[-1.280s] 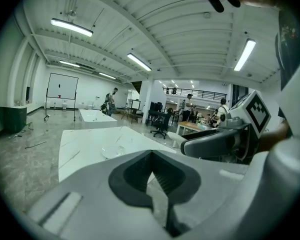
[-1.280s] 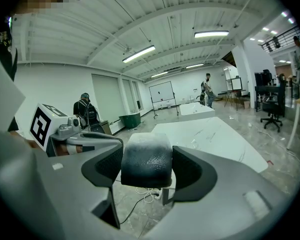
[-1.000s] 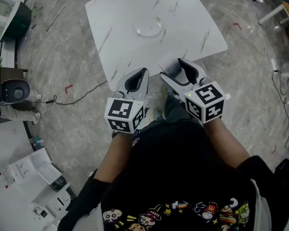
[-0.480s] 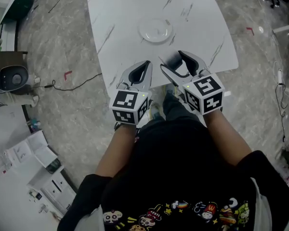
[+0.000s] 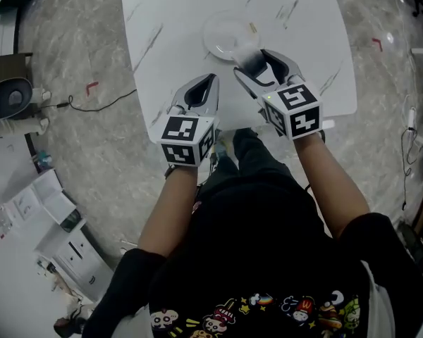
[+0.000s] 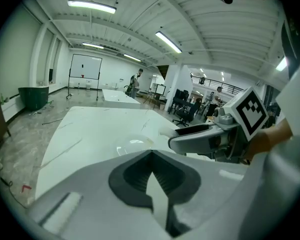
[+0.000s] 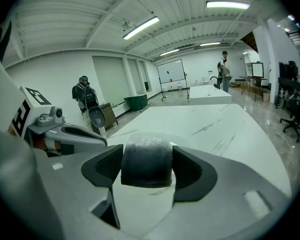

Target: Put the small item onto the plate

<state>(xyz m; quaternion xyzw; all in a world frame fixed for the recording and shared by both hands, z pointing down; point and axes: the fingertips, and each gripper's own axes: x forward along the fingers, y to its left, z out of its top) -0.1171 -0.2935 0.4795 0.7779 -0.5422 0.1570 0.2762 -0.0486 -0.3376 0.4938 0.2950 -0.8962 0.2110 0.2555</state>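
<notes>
The white, grey-veined marble-look table (image 5: pixel 176 20) fills the upper centre of the head view. The clear round glass plate (image 5: pixel 223 34) sits near its middle, bare and within reach. Just below the plate in the frame, the right gripper (image 5: pixel 252 60) is clenched on the small dark grey rounded block (image 7: pixel 146 160). It carries the block above the tabletop near the plate's lower rim, probably lined up for a drop onto the glass. To its left, lower in the frame, the left gripper (image 6: pixel 151 154) has its jaws pressed together on nothing. It hangs over the table's near edge, apparently parked out of the way.
</notes>
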